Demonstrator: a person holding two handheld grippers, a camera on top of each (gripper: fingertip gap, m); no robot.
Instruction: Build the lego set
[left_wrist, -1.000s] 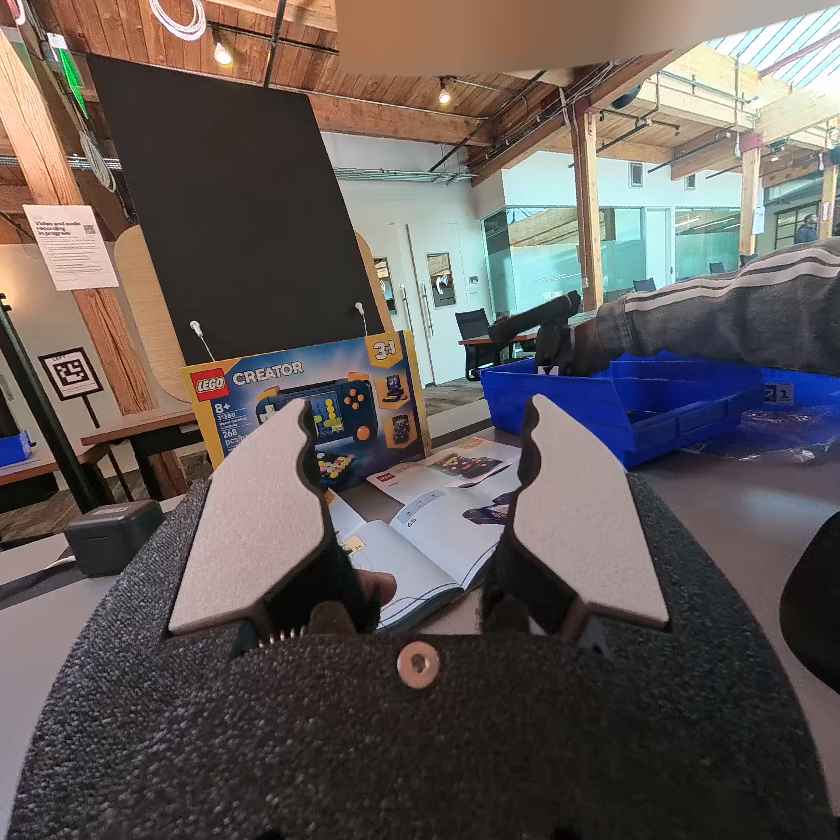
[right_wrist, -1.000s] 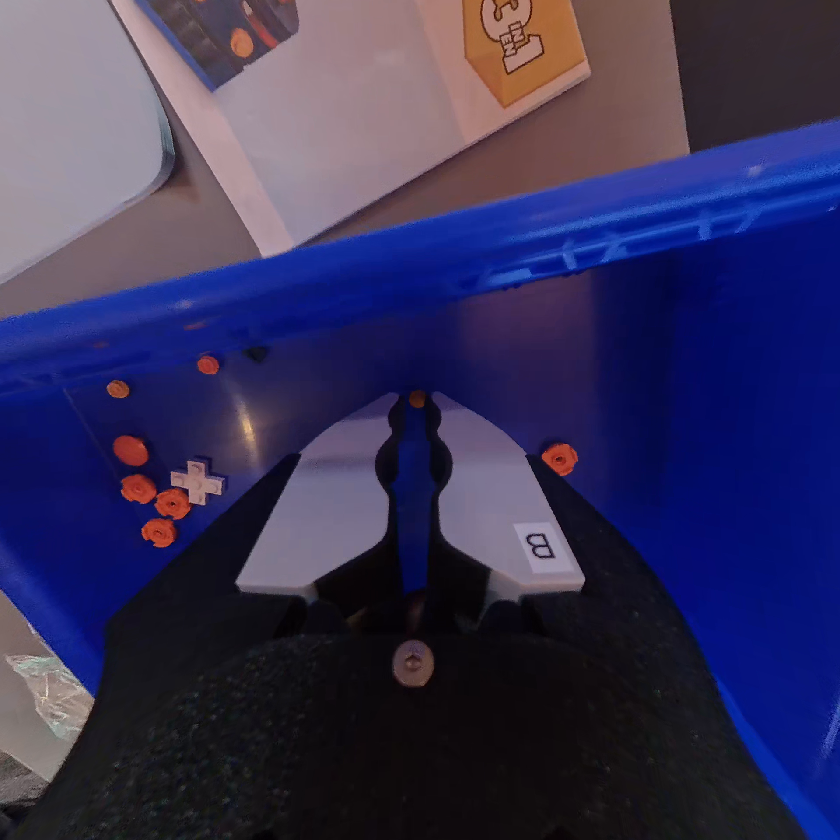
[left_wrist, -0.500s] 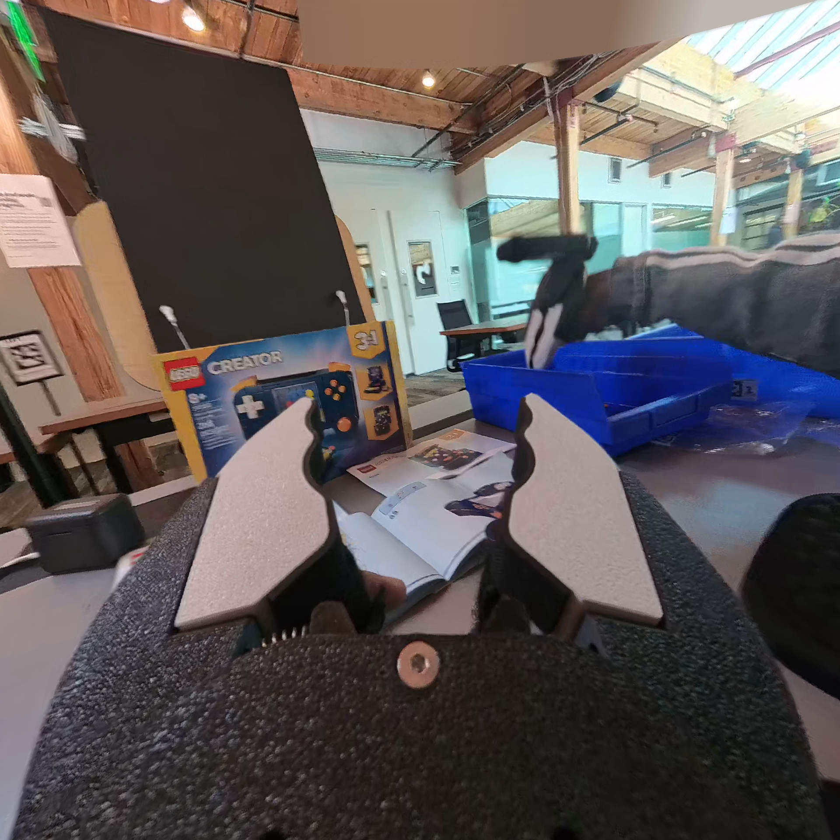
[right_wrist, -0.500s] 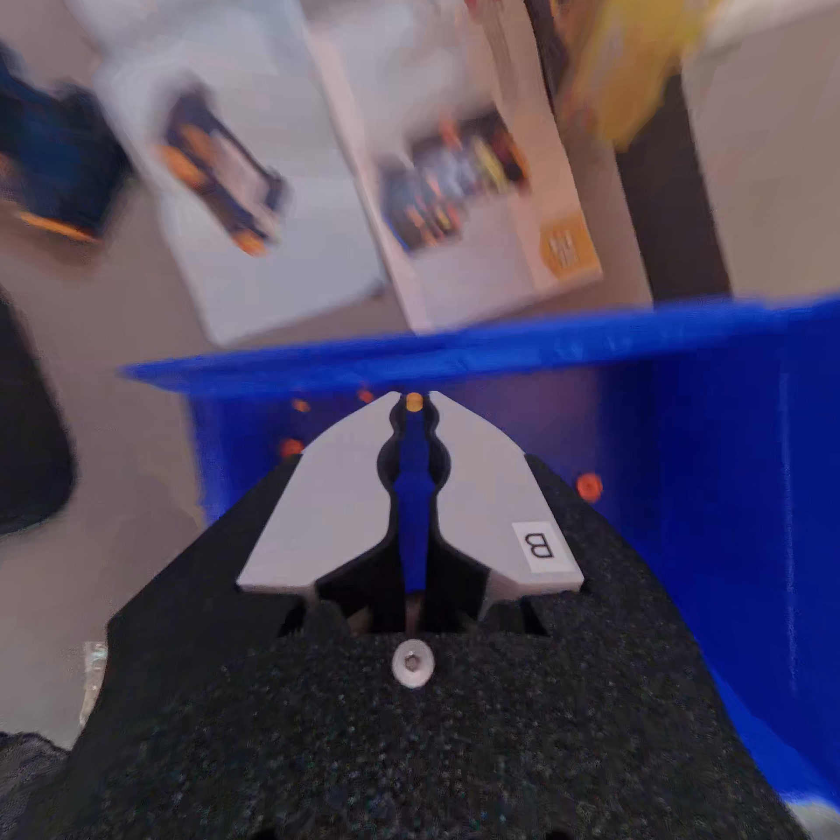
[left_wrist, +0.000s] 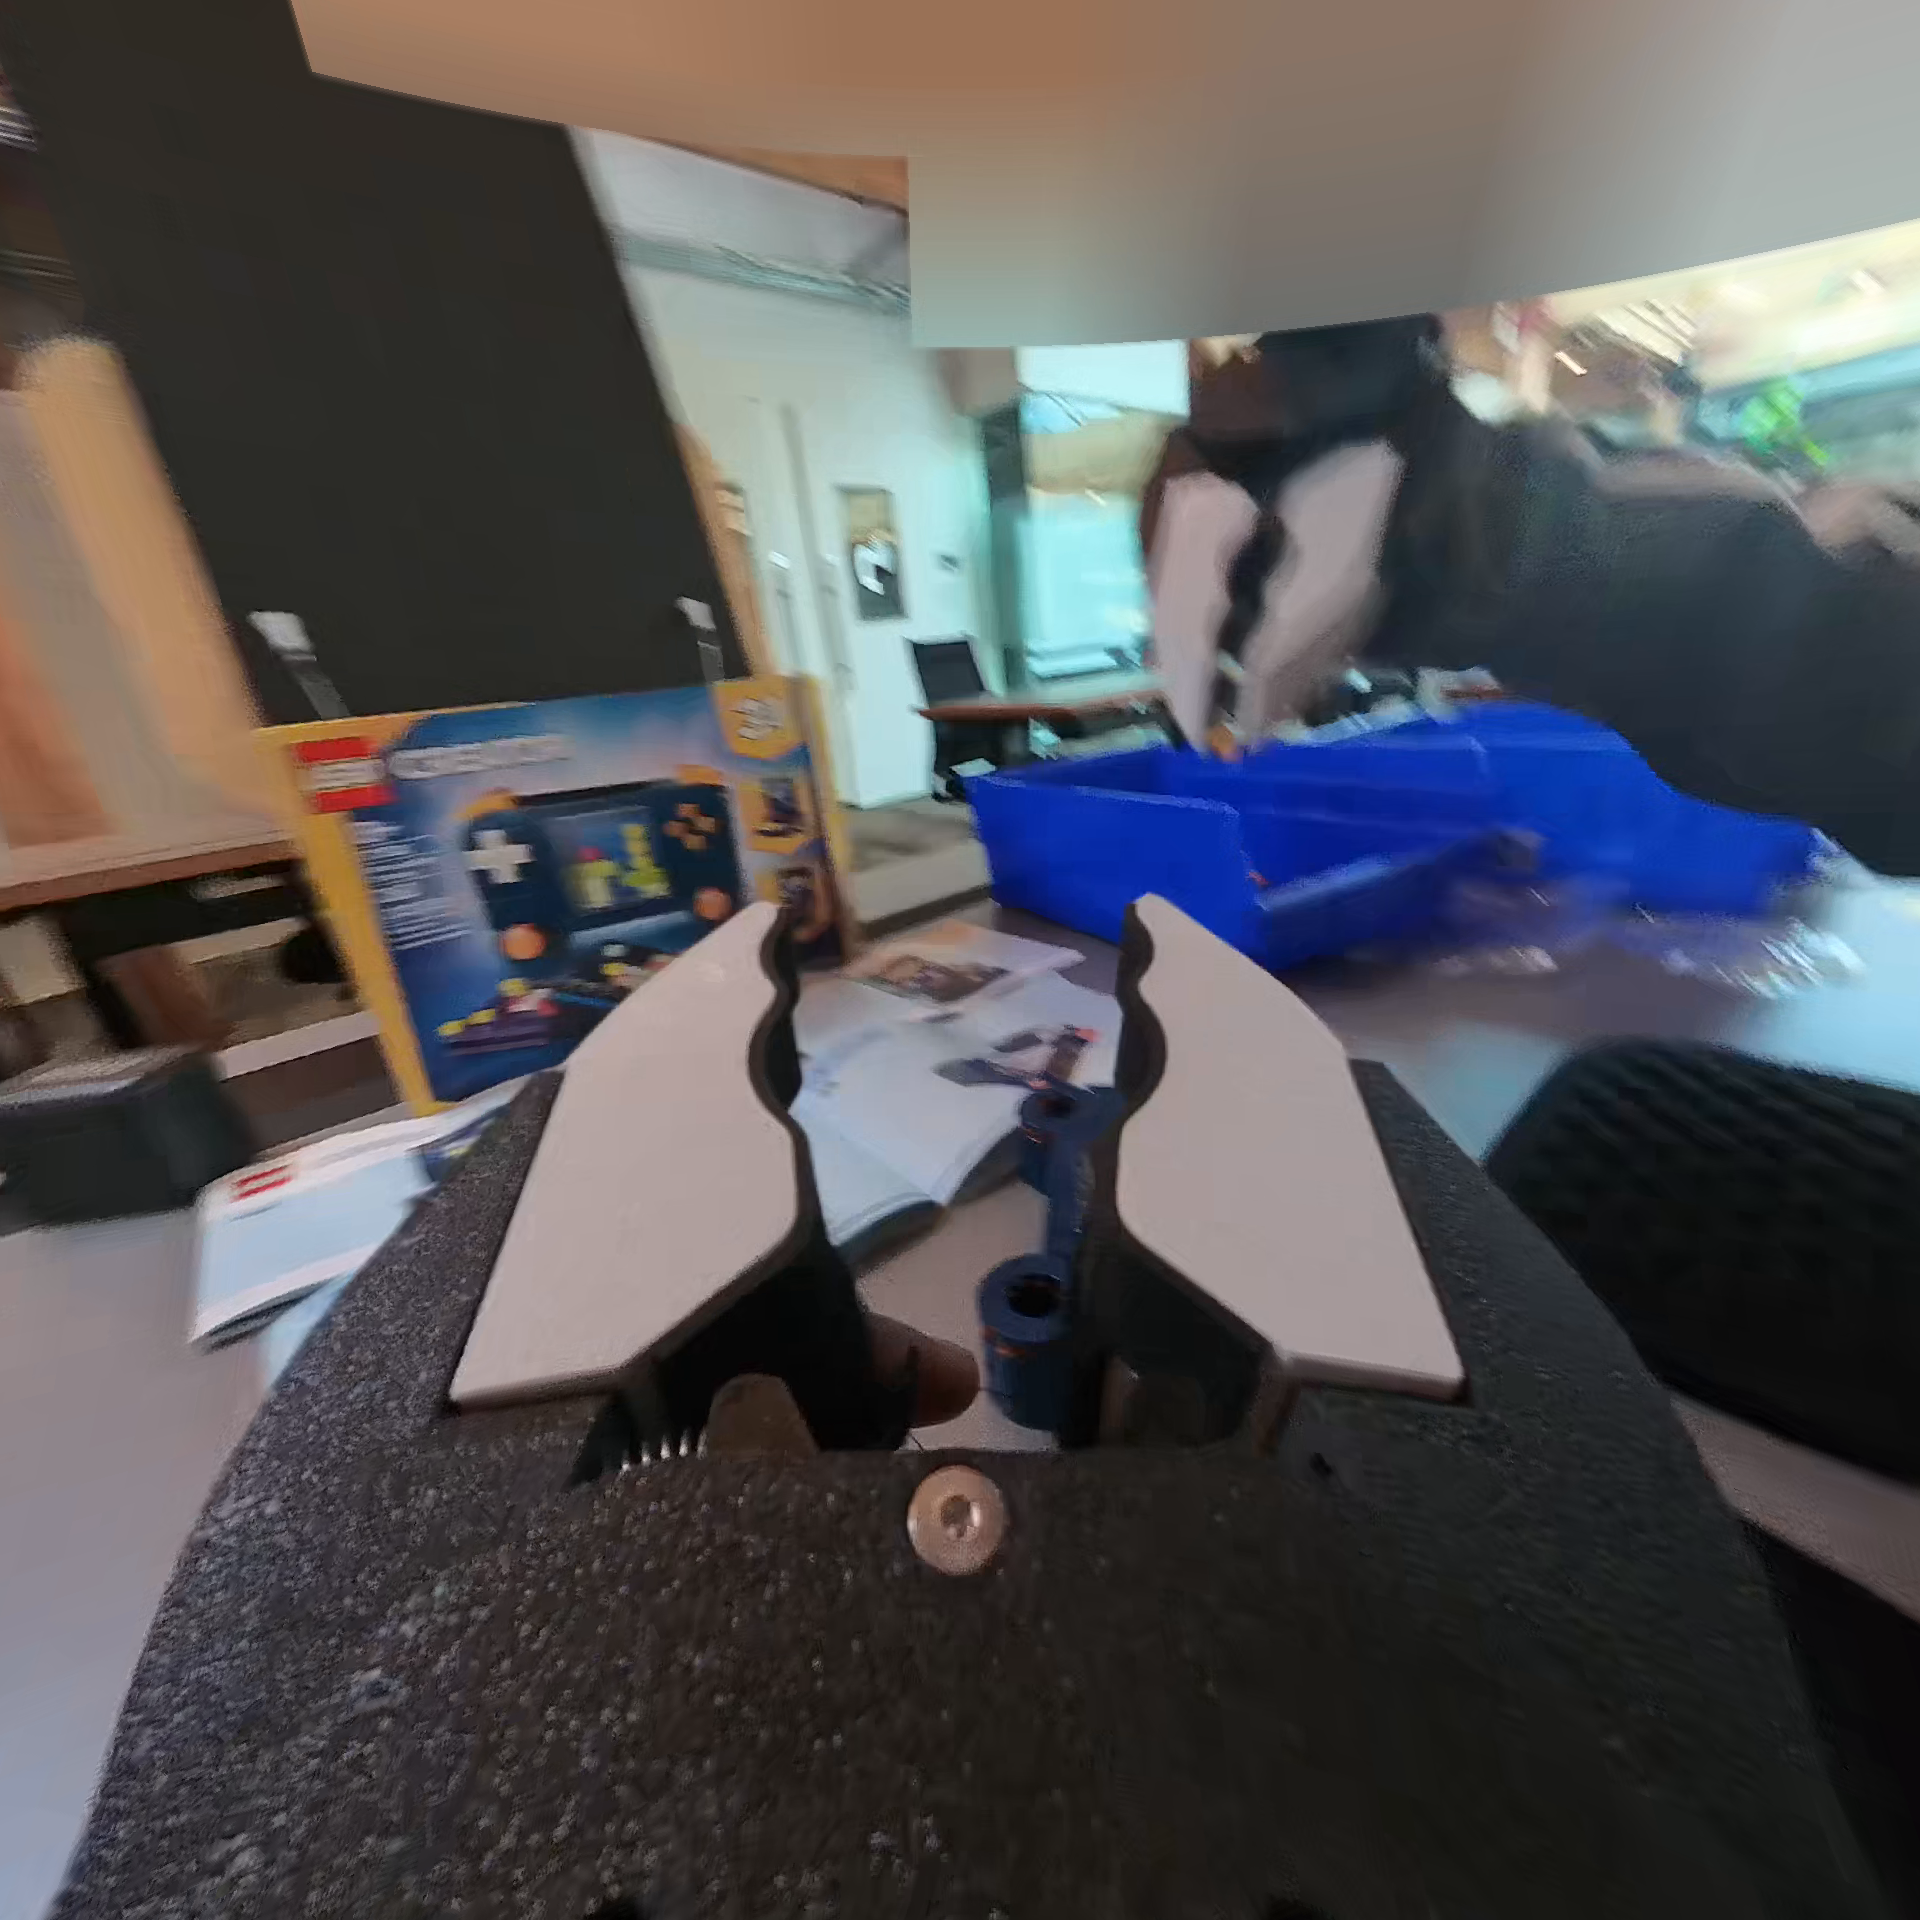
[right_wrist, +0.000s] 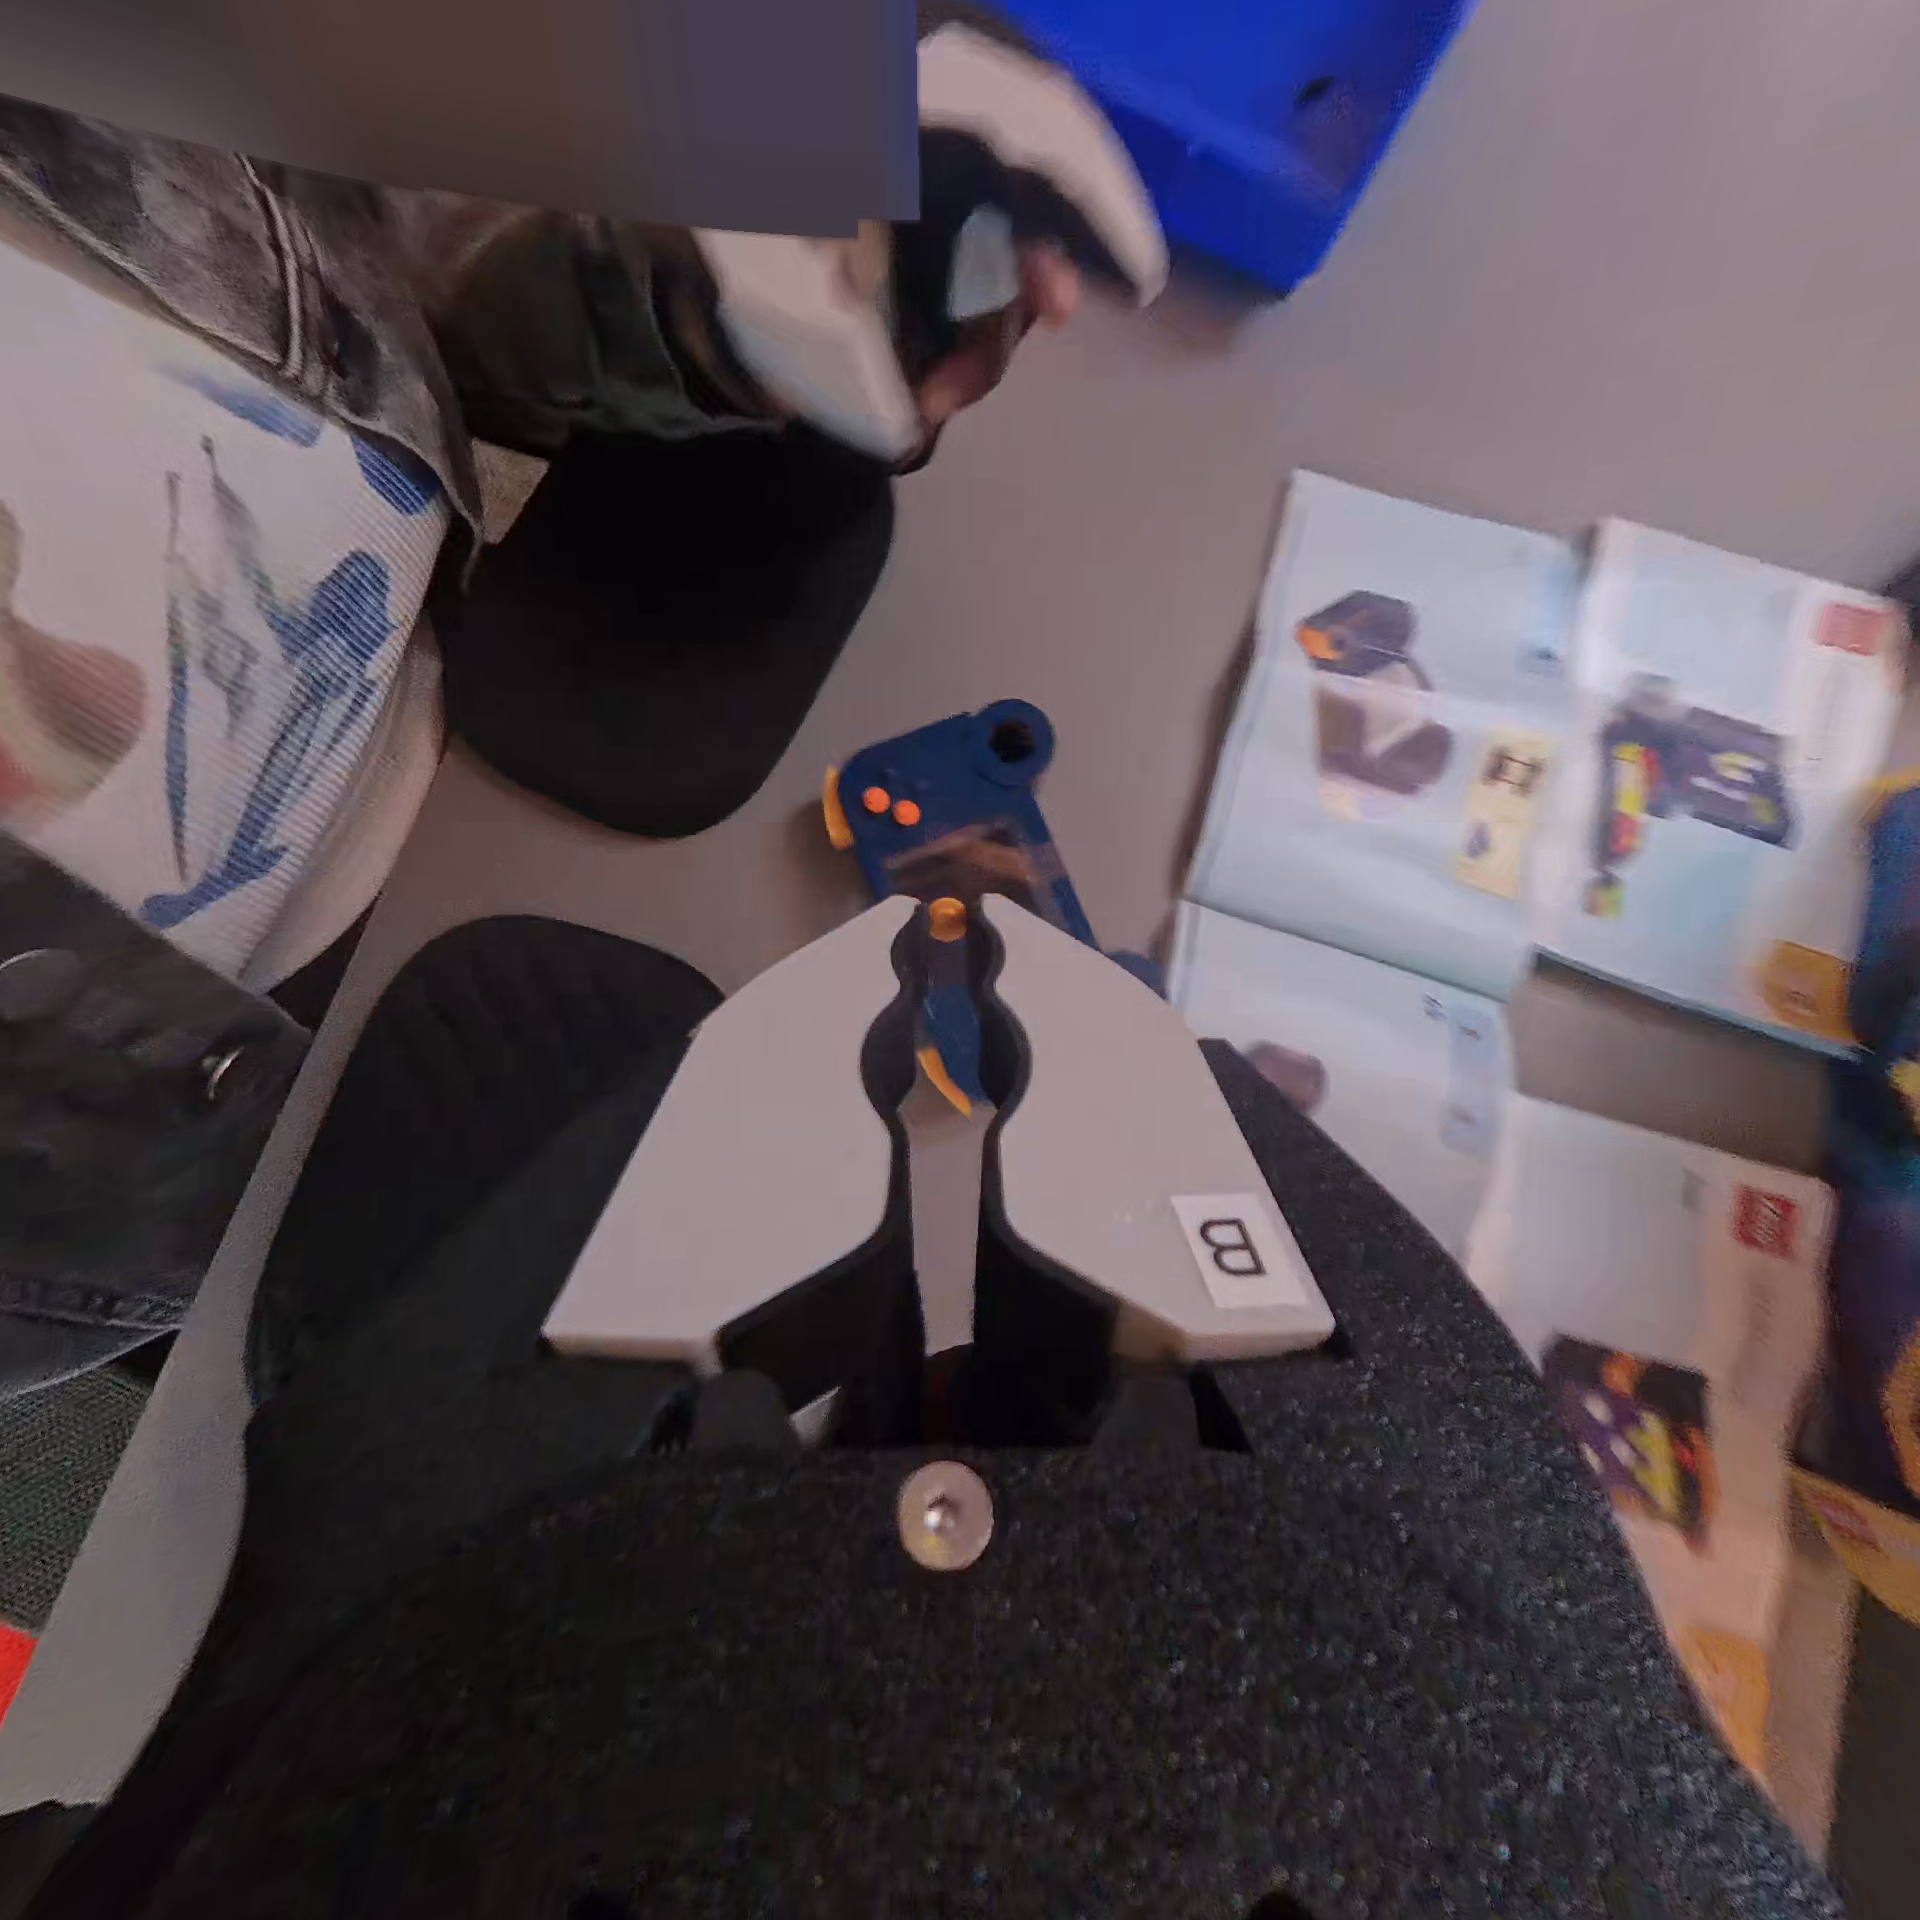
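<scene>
Since the earlier frames our right gripper (right_wrist: 948, 914) has left the blue plastic parts bin (left_wrist: 1122, 862) and now hangs above the grey tabletop (right_wrist: 1299, 395), carrying the small round orange stud (right_wrist: 945, 921) pinched between its nearly closed grey fingertips (right_wrist: 831, 1049). Seen from the left wrist view, this gripper (left_wrist: 1231, 727) appears blurred, pointing downward above the near edge of the bin at the far right. Below it on the table lies the partly built dark-blue brick assembly with orange buttons (right_wrist: 940, 821), set between the black curved pad (right_wrist: 655, 665) at its left and the open instruction booklet (right_wrist: 1455, 748) at its right.

Our left gripper (left_wrist: 951, 925) has its fingers wide apart and holds nothing. Through the gap we see the same dark-blue assembly (left_wrist: 1049, 1226) lying close beside the right finger (left_wrist: 1247, 1174); whether they touch we cannot tell. Farther off stand the booklet (left_wrist: 935, 1049) and, at the far left, the yellow-edged cardboard set box (left_wrist: 561, 883), upright on the table.
</scene>
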